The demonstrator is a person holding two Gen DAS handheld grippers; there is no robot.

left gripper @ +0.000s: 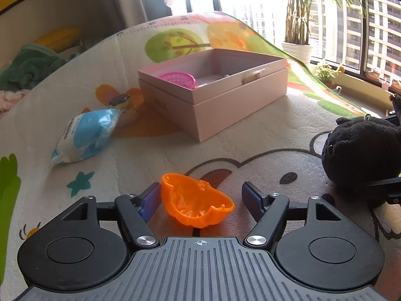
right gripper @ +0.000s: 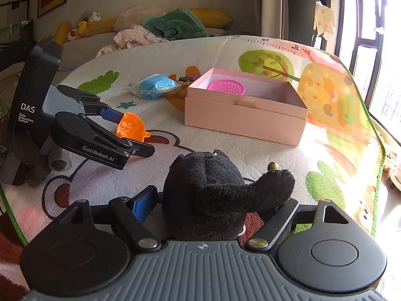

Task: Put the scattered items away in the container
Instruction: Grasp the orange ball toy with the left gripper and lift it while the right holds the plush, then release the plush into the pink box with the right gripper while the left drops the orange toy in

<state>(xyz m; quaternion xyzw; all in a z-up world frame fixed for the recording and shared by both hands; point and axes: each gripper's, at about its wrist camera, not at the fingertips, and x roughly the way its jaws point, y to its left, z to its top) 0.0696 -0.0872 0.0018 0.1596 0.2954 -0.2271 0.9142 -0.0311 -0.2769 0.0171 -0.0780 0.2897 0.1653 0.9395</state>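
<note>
left gripper (left gripper: 200, 198) jaws apart around orange cup (left gripper: 196, 202), not pressing. right gripper (right gripper: 213, 205) straddled black plush toy (right gripper: 213, 193), grip unclear (pads hidden). pink box (left gripper: 225, 105) sat beyond, open for drop-off.

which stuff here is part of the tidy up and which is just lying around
Part of the job:
pink box
pink basket, already in the box
orange toy
black plush
blue packet
small dark-topped item

Just lying about:
potted palm
green blanket
yellow cushions
</note>
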